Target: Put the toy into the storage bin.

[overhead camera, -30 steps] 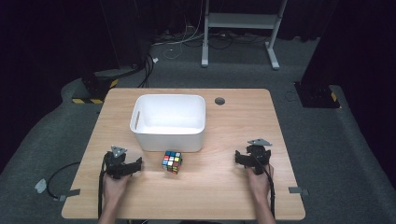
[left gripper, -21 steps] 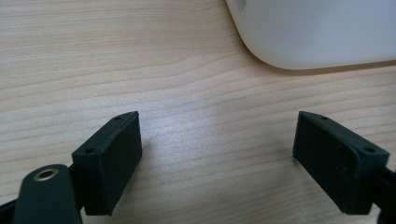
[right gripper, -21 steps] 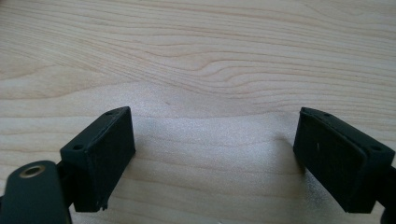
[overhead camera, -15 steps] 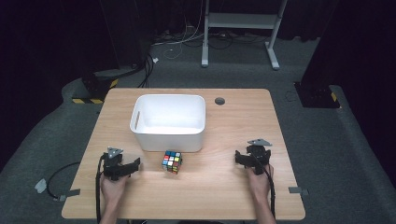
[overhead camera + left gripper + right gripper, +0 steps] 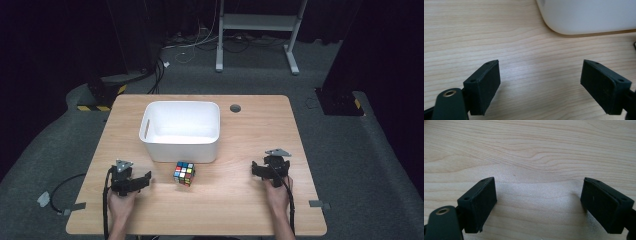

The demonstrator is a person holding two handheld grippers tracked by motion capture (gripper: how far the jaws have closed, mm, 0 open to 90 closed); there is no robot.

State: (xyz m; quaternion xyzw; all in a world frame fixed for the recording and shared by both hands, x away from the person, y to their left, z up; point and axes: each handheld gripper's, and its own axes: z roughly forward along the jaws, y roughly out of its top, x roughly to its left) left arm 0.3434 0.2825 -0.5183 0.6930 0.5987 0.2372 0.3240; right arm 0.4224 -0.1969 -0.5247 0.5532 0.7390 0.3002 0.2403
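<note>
While both grippers' jaws gape empty, glossy colour-tiled cube [image 5: 184, 173], smooth rounded white tub [image 5: 180, 131], pale woodgrain table [image 5: 260, 125]

left gripper [image 5: 145, 178]: held low in left hand [image 5: 121, 206], jaws spread wide, nothing between | right gripper [image 5: 261, 169]: held low in right hand [image 5: 276, 194], jaws spread wide, nothing between | forearms entering from bottom edge, well apart
</note>
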